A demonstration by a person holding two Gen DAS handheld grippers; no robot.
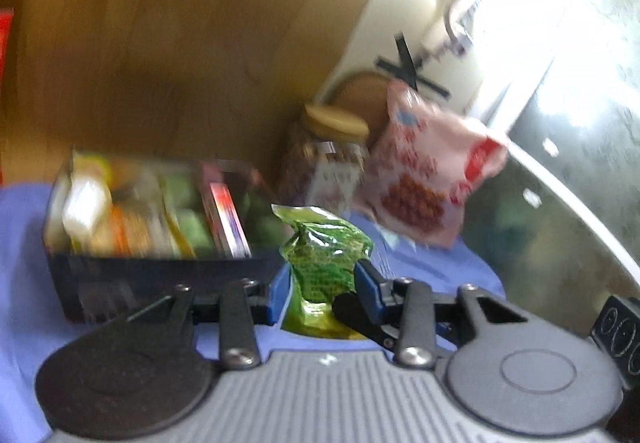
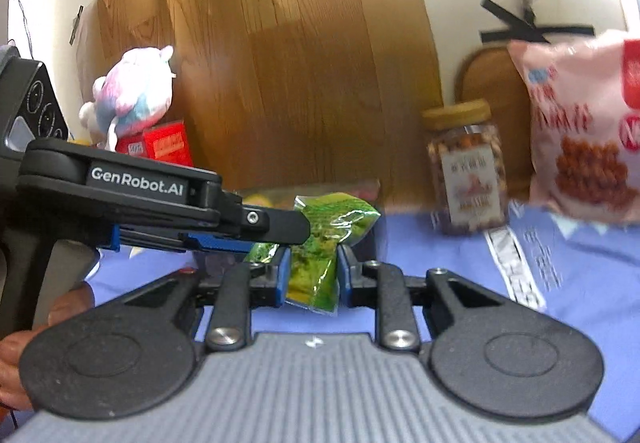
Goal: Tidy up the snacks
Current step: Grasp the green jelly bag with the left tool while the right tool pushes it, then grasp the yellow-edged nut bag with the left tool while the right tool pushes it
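Green snack pouch [image 1: 320, 259] sits pinched between both tools at once: left hand-held gripper [image 1: 323, 285] has its blue pads closed on the pouch's lower half, and right hand-held gripper [image 2: 312, 275] is closed on the same pouch [image 2: 316, 243] from its own side. Pouch is held above the blue cloth [image 1: 432, 263] covering the worktop, just beside the black snack box [image 1: 160, 271], at the box's right end.

Snack box already looks packed with wrappers; contents blurred, free slot not discernible.

Glass jar with wooden lid [image 1: 326, 159] stands behind the pouch, beyond the box's right end. Pink snack bag [image 1: 424, 179] leans next to the jar, on the side away from the box.

Risks, judged from this state:
- Double grip: if the two grippers pull apart or twist, the thin film could tear or burst.
- Slick foil may slip out when one gripper lets go.
- Swinging toward the box could clip its wall or knock the jar.
- A full box may reject the pouch; it could rest on top and slide off.
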